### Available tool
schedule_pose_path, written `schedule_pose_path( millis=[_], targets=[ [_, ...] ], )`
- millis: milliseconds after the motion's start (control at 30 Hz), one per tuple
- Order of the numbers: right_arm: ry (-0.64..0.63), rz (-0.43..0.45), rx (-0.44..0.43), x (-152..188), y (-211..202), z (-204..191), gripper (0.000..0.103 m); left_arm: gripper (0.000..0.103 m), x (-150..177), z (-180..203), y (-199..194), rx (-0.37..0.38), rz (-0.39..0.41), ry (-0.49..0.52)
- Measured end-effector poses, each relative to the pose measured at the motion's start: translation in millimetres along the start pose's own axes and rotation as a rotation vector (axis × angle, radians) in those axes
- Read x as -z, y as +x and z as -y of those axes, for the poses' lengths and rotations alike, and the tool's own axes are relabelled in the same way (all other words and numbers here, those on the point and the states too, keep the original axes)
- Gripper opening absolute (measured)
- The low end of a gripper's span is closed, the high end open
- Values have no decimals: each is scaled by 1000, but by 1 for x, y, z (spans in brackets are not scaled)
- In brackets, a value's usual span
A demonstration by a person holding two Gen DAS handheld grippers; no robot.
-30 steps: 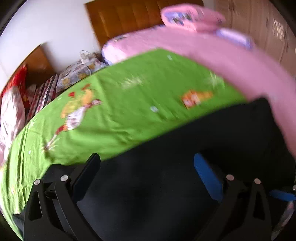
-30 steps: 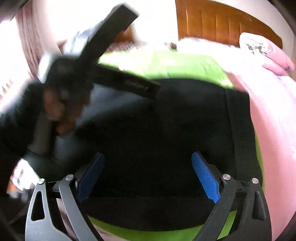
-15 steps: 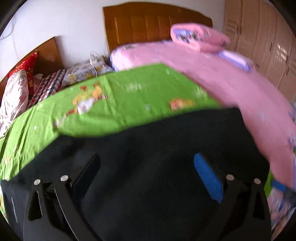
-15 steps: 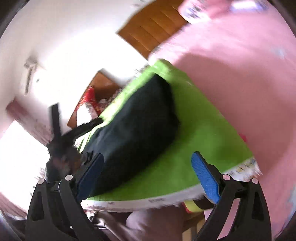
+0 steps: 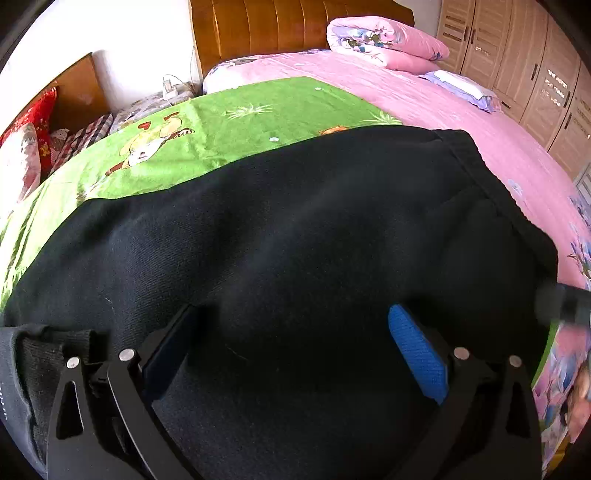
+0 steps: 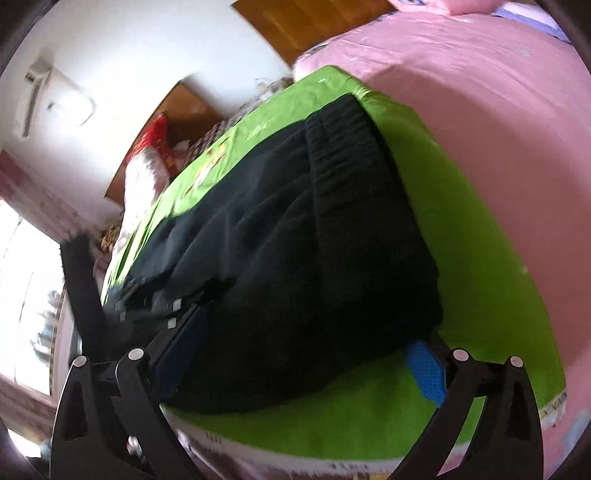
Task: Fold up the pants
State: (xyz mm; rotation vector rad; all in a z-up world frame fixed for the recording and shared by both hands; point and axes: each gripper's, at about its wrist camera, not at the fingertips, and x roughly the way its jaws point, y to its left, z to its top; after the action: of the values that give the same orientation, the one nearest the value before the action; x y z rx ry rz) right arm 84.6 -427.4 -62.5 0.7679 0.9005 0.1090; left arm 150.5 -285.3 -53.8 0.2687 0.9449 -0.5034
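Black pants lie folded on a green cartoon-print cloth over a pink bed. The ribbed waistband is at the right in the left wrist view. My left gripper is open and empty, hovering just above the pants. In the right wrist view the pants appear as a thick folded stack with the waistband on top. My right gripper is open and empty at the stack's near corner. The left gripper appears blurred at the stack's left.
Pink bedspread surrounds the green cloth. A pink folded quilt and wooden headboard are at the back, wardrobes at right, red pillows at left. The bed's near edge is just below my right gripper.
The left gripper has come down closer over the pants and steadied. The right gripper has swung out to the side and moved in to the stack's near corner.
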Motion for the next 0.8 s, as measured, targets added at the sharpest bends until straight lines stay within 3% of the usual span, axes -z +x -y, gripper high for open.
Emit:
schedule_pose_path(
  millis=[100, 167, 233, 300, 400, 467, 567, 633, 700, 800],
  targets=[
    [102, 29, -84, -5, -5, 13, 96, 102, -1, -3, 4, 7, 0, 0],
    [35, -49, -110, 0, 4, -1, 96, 102, -3, -5, 6, 6, -1, 1],
    [-26, -89, -104, 7, 9, -12, 86, 102, -4, -5, 8, 6, -1, 1],
    [-26, -54, -67, 4, 9, -14, 84, 102, -5, -6, 10, 4, -2, 2],
    [49, 4, -93, -6, 14, -4, 80, 102, -6, -7, 10, 5, 0, 1],
    [21, 39, -54, -7, 19, -10, 75, 101, -6, -9, 4, 39, 2, 8],
    [-6, 78, -17, -1, 20, -10, 56, 101, -3, -21, -30, 81, 65, -9],
    [66, 97, -53, -1, 17, 6, 44, 101, 0, -29, -69, 53, 159, 30],
    [86, 100, -67, -1, 14, 11, 41, 101, 9, -59, -106, -15, 239, 10],
    [72, 116, -49, 1, 15, 9, 44, 101, 31, -124, -125, -114, 234, -108]
  ],
)
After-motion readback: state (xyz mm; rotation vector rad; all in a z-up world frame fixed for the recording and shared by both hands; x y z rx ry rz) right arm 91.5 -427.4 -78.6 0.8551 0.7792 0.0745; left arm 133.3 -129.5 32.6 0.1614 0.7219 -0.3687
